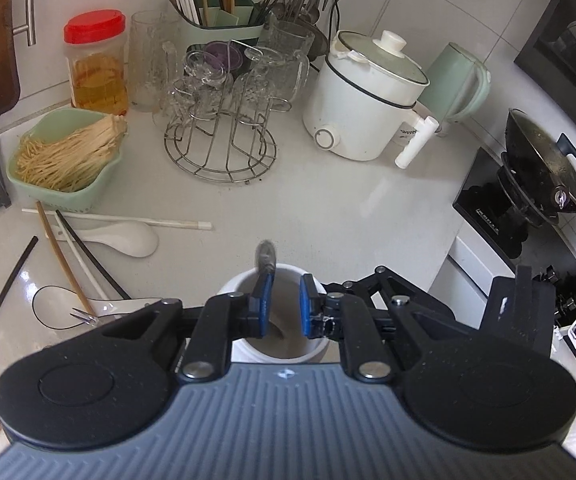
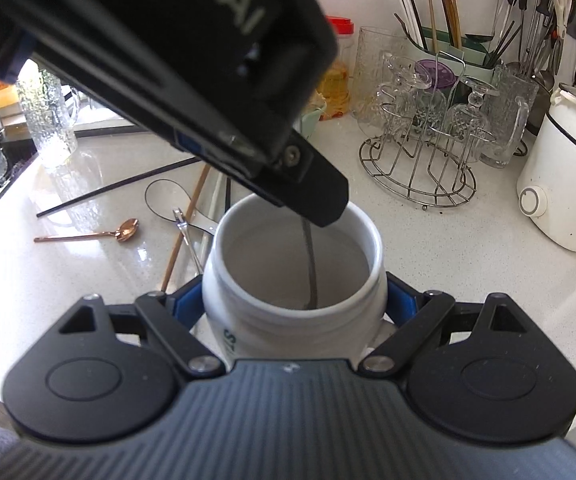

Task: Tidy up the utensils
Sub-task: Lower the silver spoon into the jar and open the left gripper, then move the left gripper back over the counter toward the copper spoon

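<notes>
My right gripper point(image 2: 293, 300) is shut on a white ceramic jar point(image 2: 248, 320), its blue pads pressing the jar's neck from both sides. My left gripper point(image 1: 284, 280) hovers over the jar's rim point(image 1: 288, 267) with its jaws a little apart. A metal spoon point(image 1: 266, 255) leans against the left finger, blurred, and the other pad touches nothing. Its thin handle point(image 2: 311, 264) hangs down to the jar's bottom. On the counter to the left lie a white ceramic spoon point(image 1: 124, 236), a white chopstick point(image 1: 128, 218), a brown chopstick point(image 1: 62, 264), a small fork point(image 1: 84, 315) and a copper spoon point(image 2: 100, 234).
Behind the jar stand a wire rack of glasses point(image 1: 220, 140), a white electric pot point(image 1: 363, 100), a green kettle point(image 1: 455, 80) and a green caddy of chopsticks point(image 1: 224, 20). A green basket of noodles point(image 1: 64, 160) sits at the left, and a wok on a stove point(image 1: 543, 164) at the right.
</notes>
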A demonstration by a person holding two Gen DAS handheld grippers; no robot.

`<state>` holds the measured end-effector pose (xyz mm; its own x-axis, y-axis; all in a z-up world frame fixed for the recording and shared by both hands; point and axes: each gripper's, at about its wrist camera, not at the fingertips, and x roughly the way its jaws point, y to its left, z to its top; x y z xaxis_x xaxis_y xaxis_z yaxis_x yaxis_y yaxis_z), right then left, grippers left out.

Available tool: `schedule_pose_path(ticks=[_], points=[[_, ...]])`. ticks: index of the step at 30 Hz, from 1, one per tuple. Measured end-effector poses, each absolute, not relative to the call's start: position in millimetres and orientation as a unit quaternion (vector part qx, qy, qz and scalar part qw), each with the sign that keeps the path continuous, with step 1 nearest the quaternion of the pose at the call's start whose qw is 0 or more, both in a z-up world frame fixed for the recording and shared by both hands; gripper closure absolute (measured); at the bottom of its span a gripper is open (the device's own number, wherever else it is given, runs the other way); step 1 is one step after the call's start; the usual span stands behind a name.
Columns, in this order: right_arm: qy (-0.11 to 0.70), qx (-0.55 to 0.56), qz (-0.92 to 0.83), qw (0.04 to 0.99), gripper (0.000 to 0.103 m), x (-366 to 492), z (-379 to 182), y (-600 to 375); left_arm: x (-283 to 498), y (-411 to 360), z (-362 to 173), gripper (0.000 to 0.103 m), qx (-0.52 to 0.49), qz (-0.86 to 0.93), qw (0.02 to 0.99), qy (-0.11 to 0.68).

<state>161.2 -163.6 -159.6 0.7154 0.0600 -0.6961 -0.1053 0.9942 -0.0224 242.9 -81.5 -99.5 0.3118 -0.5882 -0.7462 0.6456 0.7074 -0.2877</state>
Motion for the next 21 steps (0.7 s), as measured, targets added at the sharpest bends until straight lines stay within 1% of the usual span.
schedule_pose_path(ticks=[13,18,21], points=[[0.373,-0.029,0.039,0.927,0.012,162,-159,-162,236,-51,-72,0.085,-0.002,-0.350,0.835,0.424],[0.373,-0.028,0.037,0.927,0.012,162,-159,-162,234,-36,-60,0.078,-0.005,-0.333,0.849,0.410],[0.376,-0.028,0.038,0.926,0.012,163,-159,-162,234,-28,-56,0.077,-0.011,-0.323,0.854,0.408]])
